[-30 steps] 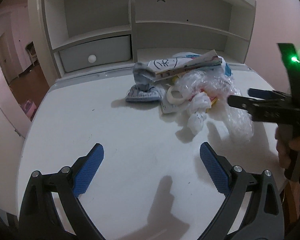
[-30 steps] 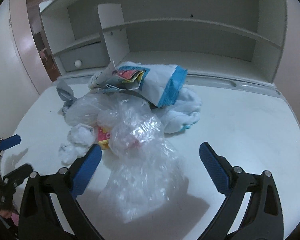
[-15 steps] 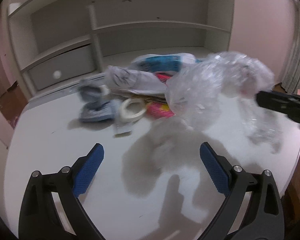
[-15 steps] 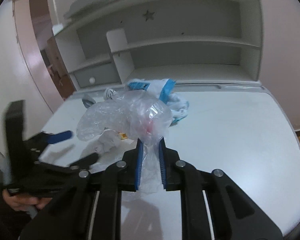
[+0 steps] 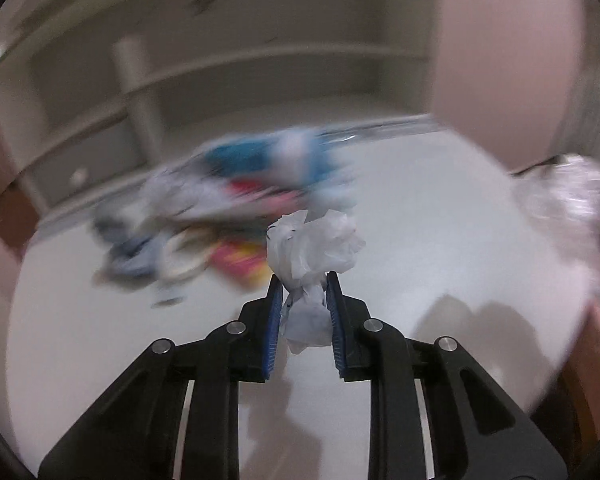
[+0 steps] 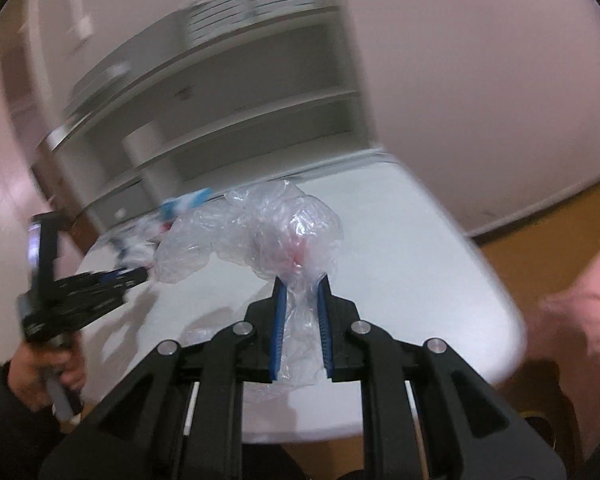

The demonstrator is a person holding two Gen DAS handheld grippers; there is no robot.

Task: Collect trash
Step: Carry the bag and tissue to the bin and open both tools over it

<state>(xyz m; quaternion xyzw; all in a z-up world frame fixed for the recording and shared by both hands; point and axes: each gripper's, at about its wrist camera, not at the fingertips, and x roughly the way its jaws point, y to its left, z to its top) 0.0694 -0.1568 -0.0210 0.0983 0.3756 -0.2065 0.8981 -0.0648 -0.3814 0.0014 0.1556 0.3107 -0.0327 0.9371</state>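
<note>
My left gripper (image 5: pixel 302 285) is closing its jaws, and its blue pads press on a crumpled white paper wad (image 5: pixel 316 244) held above the white desk (image 5: pixel 420 220). Behind the wad lies a blurred trash pile (image 5: pixel 240 196) with blue, red and white wrappers and a tape ring. My right gripper (image 6: pixel 302 285) is shut on a clear plastic bag (image 6: pixel 260 232), which bulges above its pads over the desk's (image 6: pixel 400 260) right part. The bag (image 5: pixel 572 196) also shows at the right edge of the left wrist view. The left gripper (image 6: pixel 132 276) appears at the left of the right wrist view.
A white shelf unit (image 5: pixel 260 60) with a small drawer (image 5: pixel 80 176) stands at the back of the desk. Wooden floor (image 6: pixel 548 240) lies past the desk's right edge. Something pink and blurred (image 6: pixel 580 320) is near the right corner. A hand (image 6: pixel 40 376) holds the left gripper's handle.
The left gripper went from wide open to closed on the white paper wad. The right gripper closed on the plastic bag, lifted it off the pile and swung it rightward.
</note>
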